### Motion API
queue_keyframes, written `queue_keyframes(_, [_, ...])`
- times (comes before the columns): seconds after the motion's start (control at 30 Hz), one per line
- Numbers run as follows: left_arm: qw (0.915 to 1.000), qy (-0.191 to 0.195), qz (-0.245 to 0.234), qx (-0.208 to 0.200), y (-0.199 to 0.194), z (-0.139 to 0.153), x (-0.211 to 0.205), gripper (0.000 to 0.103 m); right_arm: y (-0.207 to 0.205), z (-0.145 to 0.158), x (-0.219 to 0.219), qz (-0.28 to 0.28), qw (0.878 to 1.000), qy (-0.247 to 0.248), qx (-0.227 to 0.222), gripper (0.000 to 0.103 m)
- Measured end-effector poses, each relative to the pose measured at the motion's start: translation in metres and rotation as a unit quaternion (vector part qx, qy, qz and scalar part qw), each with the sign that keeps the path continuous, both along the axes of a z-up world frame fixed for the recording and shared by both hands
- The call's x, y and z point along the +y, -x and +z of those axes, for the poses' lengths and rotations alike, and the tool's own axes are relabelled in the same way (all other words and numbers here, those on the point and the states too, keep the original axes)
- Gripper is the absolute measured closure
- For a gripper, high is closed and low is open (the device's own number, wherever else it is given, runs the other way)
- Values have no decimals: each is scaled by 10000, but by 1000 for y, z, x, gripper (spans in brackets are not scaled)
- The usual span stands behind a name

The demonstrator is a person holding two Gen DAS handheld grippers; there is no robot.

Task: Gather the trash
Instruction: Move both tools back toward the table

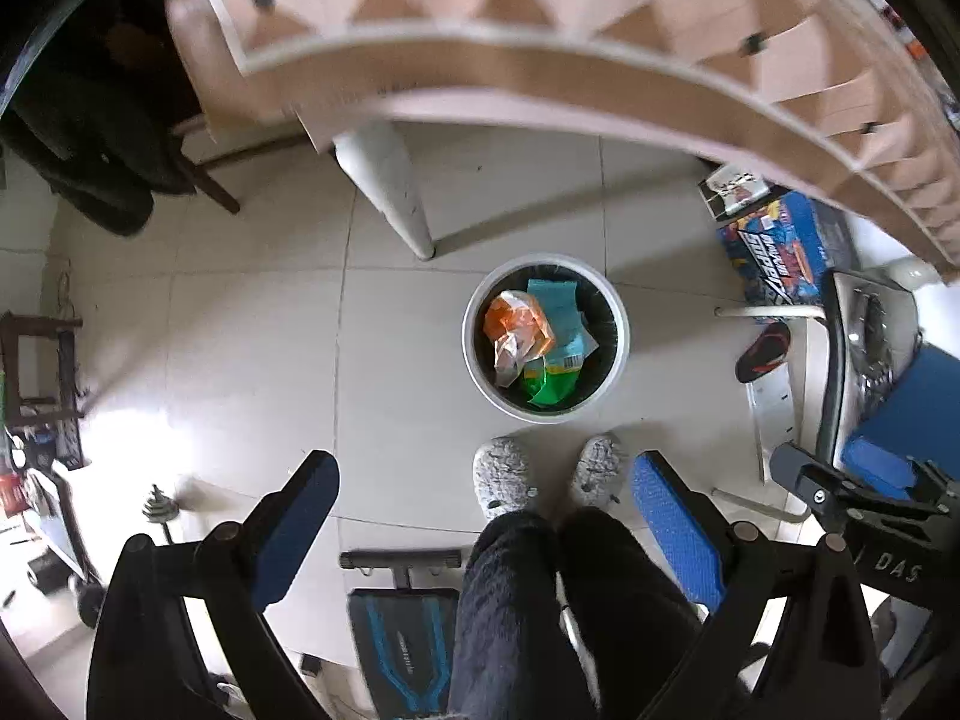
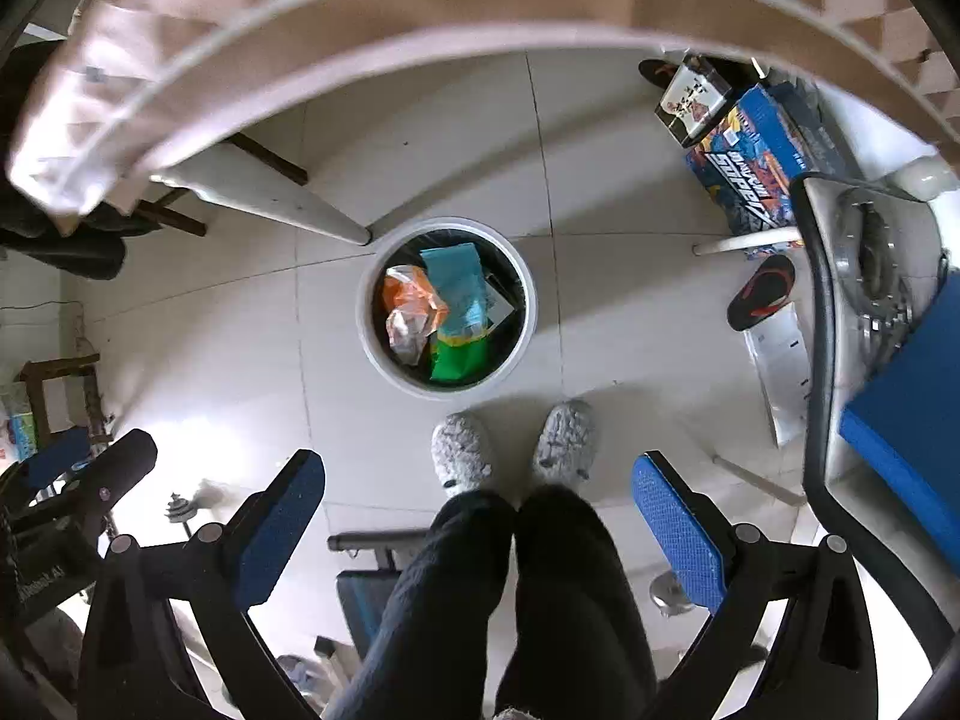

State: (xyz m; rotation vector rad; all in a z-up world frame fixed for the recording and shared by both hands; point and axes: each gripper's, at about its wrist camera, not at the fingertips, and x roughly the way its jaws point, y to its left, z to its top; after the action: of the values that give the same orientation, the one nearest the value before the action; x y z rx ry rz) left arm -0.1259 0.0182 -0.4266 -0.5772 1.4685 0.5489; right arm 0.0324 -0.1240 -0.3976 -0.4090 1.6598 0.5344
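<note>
Hovering high over the bin (image 1: 545, 339), which stands on the floor at twelve o'clock of the person's slippers, both grippers, left (image 1: 486, 516) and right (image 2: 478, 510), hang with fingers wide apart and empty, wrappers (image 2: 447, 312) already inside, likely just dropped.

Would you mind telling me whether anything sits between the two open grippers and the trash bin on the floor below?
Nothing visible does. The bin stands open-topped on the floor, wrappers inside, ahead of the left gripper and right gripper. The table doesn't cover it.
</note>
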Motion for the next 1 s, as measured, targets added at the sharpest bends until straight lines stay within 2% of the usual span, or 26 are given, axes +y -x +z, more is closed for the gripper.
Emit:
queue_keyframes(0.2, [9991, -404, 28, -122, -7, 62, 10, 3, -7, 74, 6, -242, 9994, -248, 37, 0])
queue_keyframes(0.33, [9967, -738, 152, -313, -32, 100, 25, 3, -39, 118, 14, -557, 9969, -532, -133, 0])
queue_keyframes(0.43, [9941, -964, 202, -447, -65, 119, 38, 3, -85, 150, 23, -765, 9936, -756, -336, 0])
queue_keyframes(0.57, [9915, -1197, 310, -401, -117, 127, 58, 3, -159, 174, 44, -728, 9924, -801, -582, 0])
queue_keyframes(0.67, [9901, -1275, 487, -318, -160, 120, 77, 3, -226, 180, 70, -403, 9939, -648, -794, 0])
queue_keyframes(0.77, [9902, -1192, 713, -111, -211, 97, 93, 3, -298, 174, 105, 78, 9949, -485, -879, 0])
queue_keyframes(0.9, [9890, -1043, 1009, 270, -263, 71, 114, 3, -387, 145, 160, 768, 9929, -175, -890, 0])
queue_keyframes(1.0, [9873, -816, 1277, 477, -294, 50, 131, 3, -426, 118, 197, 1232, 9891, -55, -805, 0])
